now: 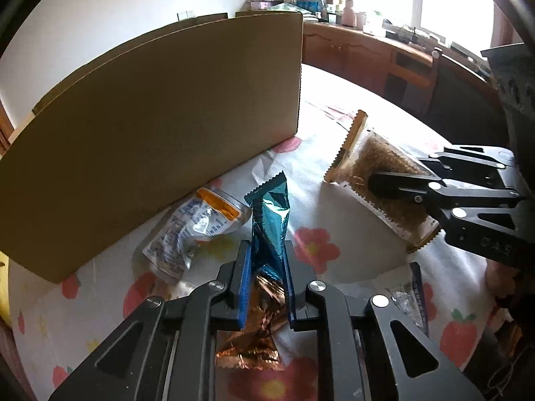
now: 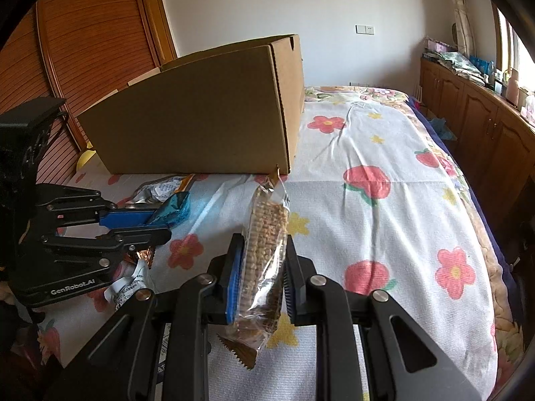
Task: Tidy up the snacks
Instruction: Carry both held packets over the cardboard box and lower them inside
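Note:
My left gripper (image 1: 265, 250) is shut on a teal foil snack packet (image 1: 271, 210), which stands up between its blue pads. Just under those jaws lies a copper foil wrapper (image 1: 254, 334). My right gripper (image 2: 260, 244) is shut on a clear packet of a brown grain bar (image 2: 267, 220), tilted up off the sheet. From the left wrist view, the right gripper (image 1: 371, 180) lies over that grain bar packet (image 1: 367, 157). In the right wrist view the left gripper (image 2: 160, 224) is at the left with the teal packet (image 2: 174, 212). A brown cardboard box (image 2: 200, 117) stands behind both.
A clear pouch with an orange label (image 1: 197, 224) lies against the cardboard box (image 1: 150, 127). A crumpled white printed wrapper (image 2: 127, 287) lies near the left gripper. The flowered sheet (image 2: 384, 217) stretches to the right, with wooden cabinets (image 2: 474, 113) beyond its edge.

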The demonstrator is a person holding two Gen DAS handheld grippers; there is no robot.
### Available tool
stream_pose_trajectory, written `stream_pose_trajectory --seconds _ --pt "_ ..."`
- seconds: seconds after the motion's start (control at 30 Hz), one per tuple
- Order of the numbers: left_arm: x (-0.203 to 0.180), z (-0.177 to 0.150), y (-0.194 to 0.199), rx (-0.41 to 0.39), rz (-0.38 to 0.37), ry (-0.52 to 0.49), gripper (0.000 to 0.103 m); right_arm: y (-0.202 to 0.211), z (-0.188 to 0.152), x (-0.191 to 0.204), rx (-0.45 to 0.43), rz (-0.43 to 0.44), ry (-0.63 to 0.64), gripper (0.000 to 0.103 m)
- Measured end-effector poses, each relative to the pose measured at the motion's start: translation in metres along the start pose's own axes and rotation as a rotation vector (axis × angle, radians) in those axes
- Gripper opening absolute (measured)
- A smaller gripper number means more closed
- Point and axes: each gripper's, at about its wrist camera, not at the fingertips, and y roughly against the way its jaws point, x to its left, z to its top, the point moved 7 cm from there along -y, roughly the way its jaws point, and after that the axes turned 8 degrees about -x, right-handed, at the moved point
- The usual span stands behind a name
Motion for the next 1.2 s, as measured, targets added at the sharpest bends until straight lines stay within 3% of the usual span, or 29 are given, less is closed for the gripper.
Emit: stream_pose_trajectory --seconds 0.9,1.2 --pt "0.001 0.009 0.076 -0.166 -0.01 0.049 0.017 0.013 0.004 0.002 -0.037 -0.002 0.027 0.022" --pt "0.008 0.011 0.088 -0.196 0.017 0.044 0.017 0.036 0.027 -0.006 -0.08 -0.003 0.02 0.021"
